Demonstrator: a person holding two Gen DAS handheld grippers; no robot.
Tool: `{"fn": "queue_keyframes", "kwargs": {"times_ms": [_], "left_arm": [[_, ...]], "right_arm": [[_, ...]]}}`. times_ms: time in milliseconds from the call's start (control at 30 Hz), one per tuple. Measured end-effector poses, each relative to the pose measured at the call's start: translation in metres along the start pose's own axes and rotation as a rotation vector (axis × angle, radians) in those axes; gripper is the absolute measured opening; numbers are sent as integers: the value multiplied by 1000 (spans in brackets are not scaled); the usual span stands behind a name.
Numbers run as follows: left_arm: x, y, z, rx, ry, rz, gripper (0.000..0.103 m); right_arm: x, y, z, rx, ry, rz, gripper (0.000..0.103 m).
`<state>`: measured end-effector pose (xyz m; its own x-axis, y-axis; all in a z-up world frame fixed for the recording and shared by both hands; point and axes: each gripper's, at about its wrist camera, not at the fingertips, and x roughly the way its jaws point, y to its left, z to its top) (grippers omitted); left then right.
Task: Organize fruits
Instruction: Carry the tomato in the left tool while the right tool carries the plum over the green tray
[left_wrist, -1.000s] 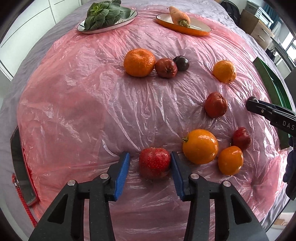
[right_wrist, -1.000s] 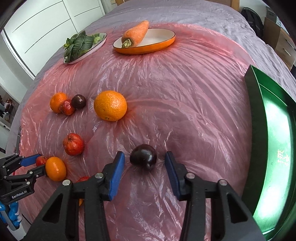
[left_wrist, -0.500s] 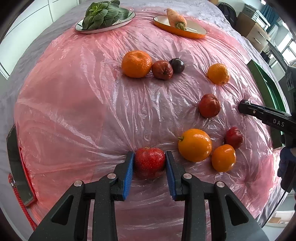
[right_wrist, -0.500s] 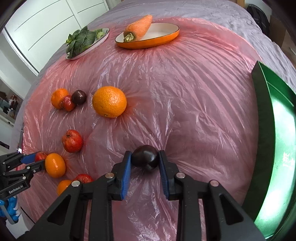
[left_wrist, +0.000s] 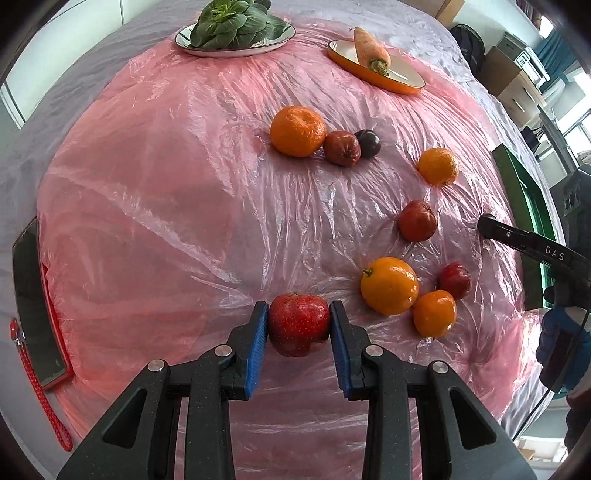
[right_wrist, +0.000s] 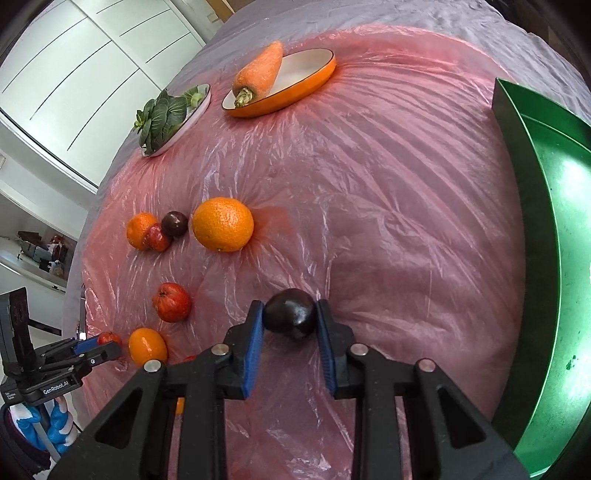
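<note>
red fruit (left_wrist: 298, 325) in left tool (left_wrist: 298, 326)

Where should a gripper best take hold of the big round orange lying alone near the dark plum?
Across the middle of the big round orange, coming from above: it is round with no handle, and its sides stand free of the small dark plum beside it.

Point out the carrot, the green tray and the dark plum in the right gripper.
carrot (right_wrist: 258, 74), right wrist view, mid-body.
green tray (right_wrist: 532, 280), right wrist view, left wall.
dark plum (right_wrist: 290, 314), right wrist view, top face.
</note>
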<state>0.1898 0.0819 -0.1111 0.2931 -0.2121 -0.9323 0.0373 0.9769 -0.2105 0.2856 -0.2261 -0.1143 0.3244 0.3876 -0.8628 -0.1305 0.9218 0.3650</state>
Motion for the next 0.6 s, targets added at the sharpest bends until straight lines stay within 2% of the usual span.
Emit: {"fn": "queue_keyframes", "kwargs": {"times_ms": [200,400,600], "left_arm": [[-9,-1,-1,-1,-3,26,28],[-19,-13,-5,38,8,38,28],[-30,-67,-10,138,44,-45,28]], "right_arm": [[-12,7,-5,-10,-10,22,30],[-29,8,-18,-7,-14,52,30],[-62,-8,-37,25,-28,55,30]]}}
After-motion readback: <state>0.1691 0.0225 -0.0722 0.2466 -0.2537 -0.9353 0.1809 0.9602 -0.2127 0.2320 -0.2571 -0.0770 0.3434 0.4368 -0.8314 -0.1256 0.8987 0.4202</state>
